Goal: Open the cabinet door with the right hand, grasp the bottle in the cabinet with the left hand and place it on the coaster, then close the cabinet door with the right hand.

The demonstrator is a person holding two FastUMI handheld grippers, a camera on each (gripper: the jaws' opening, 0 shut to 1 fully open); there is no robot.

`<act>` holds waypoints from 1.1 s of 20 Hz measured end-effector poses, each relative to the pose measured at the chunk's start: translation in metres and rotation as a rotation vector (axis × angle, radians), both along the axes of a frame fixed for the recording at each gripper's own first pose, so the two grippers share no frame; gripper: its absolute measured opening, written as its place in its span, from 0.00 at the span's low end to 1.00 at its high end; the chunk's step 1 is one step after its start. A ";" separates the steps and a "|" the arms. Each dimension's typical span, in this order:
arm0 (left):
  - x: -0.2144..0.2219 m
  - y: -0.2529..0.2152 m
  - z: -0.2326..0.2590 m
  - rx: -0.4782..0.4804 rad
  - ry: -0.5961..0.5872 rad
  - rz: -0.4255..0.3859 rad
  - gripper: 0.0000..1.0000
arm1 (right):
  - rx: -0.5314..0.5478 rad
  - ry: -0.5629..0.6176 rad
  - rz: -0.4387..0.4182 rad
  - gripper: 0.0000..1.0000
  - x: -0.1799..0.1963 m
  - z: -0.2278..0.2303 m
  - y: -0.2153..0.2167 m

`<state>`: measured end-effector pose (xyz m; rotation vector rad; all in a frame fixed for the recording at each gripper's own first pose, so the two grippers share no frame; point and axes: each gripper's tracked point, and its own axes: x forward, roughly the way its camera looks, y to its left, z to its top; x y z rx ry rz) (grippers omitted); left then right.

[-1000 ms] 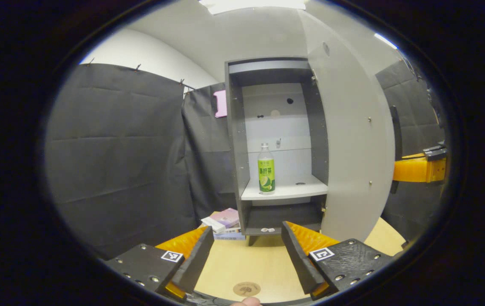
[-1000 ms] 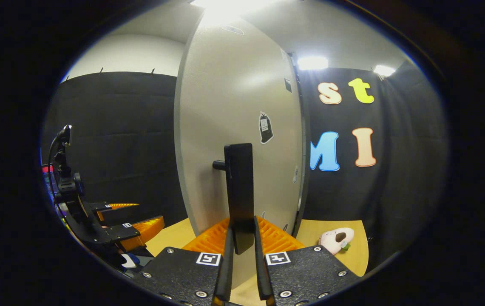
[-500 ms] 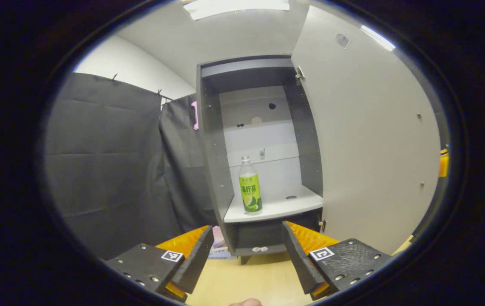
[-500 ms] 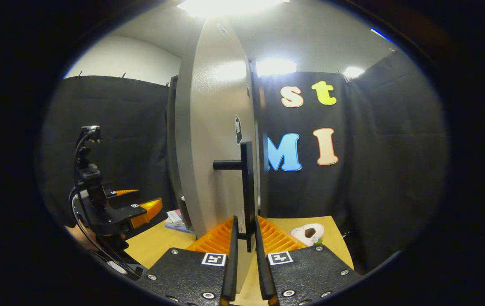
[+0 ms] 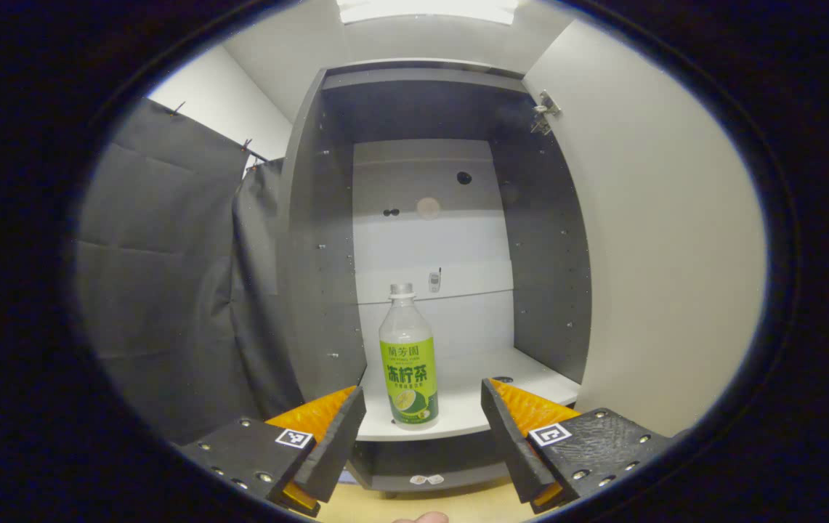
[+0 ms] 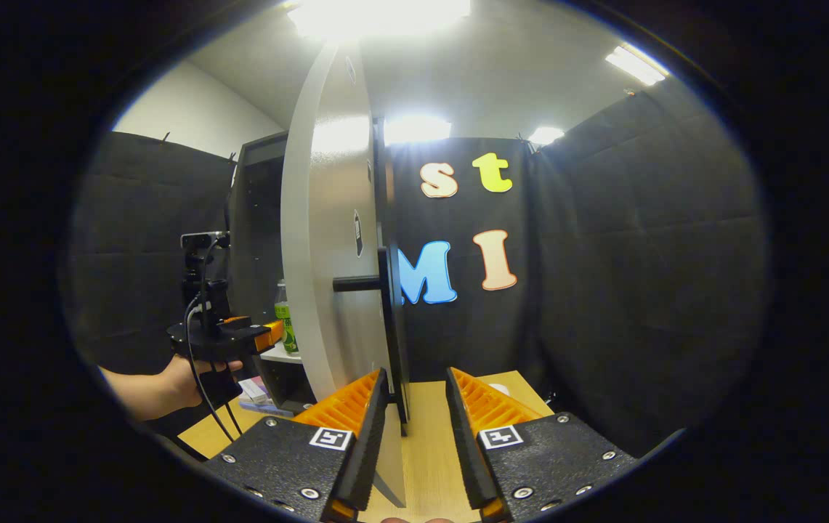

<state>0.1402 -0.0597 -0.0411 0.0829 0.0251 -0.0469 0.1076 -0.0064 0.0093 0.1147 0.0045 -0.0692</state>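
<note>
The grey cabinet (image 5: 320, 240) stands open, its pale door (image 5: 661, 254) swung out to the right. A clear bottle with a green label (image 5: 408, 363) stands upright on the white shelf (image 5: 472, 407). My left gripper (image 5: 421, 403) is open just in front of the shelf, with the bottle beyond its fingertips and untouched. In the right gripper view, the door (image 6: 327, 254) is seen edge-on with its black handle (image 6: 394, 327). My right gripper (image 6: 415, 381) is open; the handle's lower end hangs between the fingers, near the left one. The left gripper (image 6: 229, 338), a hand (image 6: 182, 378) and the bottle (image 6: 285, 319) show there too.
The cabinet stands on a light wooden table (image 6: 425, 450). A few small boxes or books (image 6: 254, 392) lie on the table beside the cabinet's foot. Black cloth walls close in the left (image 5: 160, 276) and right (image 6: 639, 290) sides.
My left gripper has moved in close to the shelf, so the bottle looks much bigger. My right gripper's fingers have spread apart off the handle, and the door has swung further open.
</note>
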 end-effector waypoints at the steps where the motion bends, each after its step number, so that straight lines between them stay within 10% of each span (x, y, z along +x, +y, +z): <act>1: 0.014 -0.002 -0.006 0.007 -0.002 -0.013 0.92 | 0.000 -0.013 -0.023 0.53 -0.004 -0.001 0.000; 5: 0.060 0.002 -0.015 0.016 -0.023 -0.022 0.92 | -0.013 -0.071 -0.190 0.87 -0.021 0.006 -0.026; 12: 0.128 0.010 -0.038 -0.016 -0.003 -0.022 0.90 | -0.031 -0.033 -0.470 0.89 -0.064 -0.024 -0.063; 14: 0.138 0.012 -0.041 -0.005 0.003 -0.009 0.90 | -0.029 -0.003 -0.499 0.89 -0.063 -0.031 -0.068; 16: 0.134 0.022 -0.037 0.012 -0.011 0.056 0.60 | -0.038 0.003 -0.510 0.89 -0.061 -0.030 -0.070; 18: 0.127 0.025 -0.033 -0.008 -0.022 0.061 0.75 | -0.042 -0.016 -0.498 0.89 -0.060 -0.026 -0.069; 20: 0.112 0.026 -0.025 0.001 -0.034 0.066 0.60 | -0.045 -0.029 -0.472 0.89 -0.055 -0.026 -0.069; 22: 0.082 0.025 -0.017 0.009 -0.044 0.071 0.70 | -0.045 -0.018 -0.420 0.89 -0.048 -0.030 -0.068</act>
